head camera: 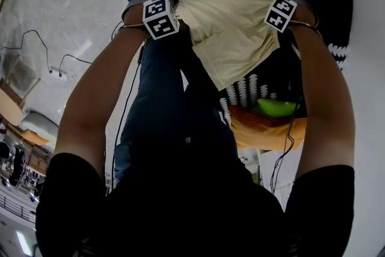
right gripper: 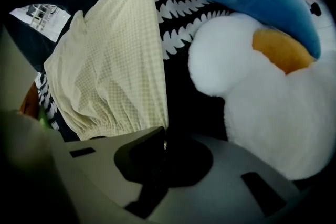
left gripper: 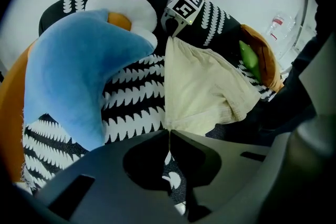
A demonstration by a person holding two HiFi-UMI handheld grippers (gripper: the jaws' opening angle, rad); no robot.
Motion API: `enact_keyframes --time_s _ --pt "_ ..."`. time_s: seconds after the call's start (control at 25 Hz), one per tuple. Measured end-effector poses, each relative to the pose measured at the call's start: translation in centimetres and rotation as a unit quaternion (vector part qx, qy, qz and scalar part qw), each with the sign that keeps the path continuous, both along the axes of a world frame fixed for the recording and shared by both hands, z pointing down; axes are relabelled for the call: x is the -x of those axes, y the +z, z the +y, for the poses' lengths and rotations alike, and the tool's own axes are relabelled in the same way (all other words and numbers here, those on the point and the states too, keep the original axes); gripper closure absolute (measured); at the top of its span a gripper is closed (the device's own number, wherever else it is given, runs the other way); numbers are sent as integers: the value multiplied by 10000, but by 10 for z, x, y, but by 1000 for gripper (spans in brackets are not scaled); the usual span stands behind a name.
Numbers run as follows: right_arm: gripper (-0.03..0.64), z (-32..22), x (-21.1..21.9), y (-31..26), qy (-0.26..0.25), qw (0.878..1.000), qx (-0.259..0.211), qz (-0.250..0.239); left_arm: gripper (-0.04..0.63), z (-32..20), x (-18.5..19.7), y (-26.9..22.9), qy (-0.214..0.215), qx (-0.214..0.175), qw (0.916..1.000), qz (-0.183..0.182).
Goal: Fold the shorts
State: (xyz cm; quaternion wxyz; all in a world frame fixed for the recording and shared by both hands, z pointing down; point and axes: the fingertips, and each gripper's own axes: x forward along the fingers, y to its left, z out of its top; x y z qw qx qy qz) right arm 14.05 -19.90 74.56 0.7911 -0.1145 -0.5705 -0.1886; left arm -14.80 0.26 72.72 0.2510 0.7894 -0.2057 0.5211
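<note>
**We Hold the Shorts by Two Corners**

Our left gripper (left gripper: 169, 132) has its jaws shut tight on one corner of the pale yellow shorts (left gripper: 202, 86). Our right gripper (right gripper: 165, 140) pinches the other corner. The shorts stretch between them, just beside the blue pillow (left gripper: 79, 71).

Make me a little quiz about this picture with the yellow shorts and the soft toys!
1. True or false: the left hand-held gripper and the right hand-held gripper both pinch the yellow shorts.
2. What colour is the big cushion next to the white flower toy? A red, B blue, C purple.
3. Fill in: the flower toy has an ___ middle.
Key: 1 true; 2 B; 3 orange.
</note>
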Motion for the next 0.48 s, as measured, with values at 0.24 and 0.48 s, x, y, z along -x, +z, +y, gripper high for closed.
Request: enact_keyframes --time_s 0.24,0.48 --pt "595 -5 12 -23 -343 9988 -139 -333 568 16 -2 -19 -41 -137 9999 9" --pt "595 0 7 -42 -371 9966 -295 -672 568 46 -24 -37 -86 -171 9998 115"
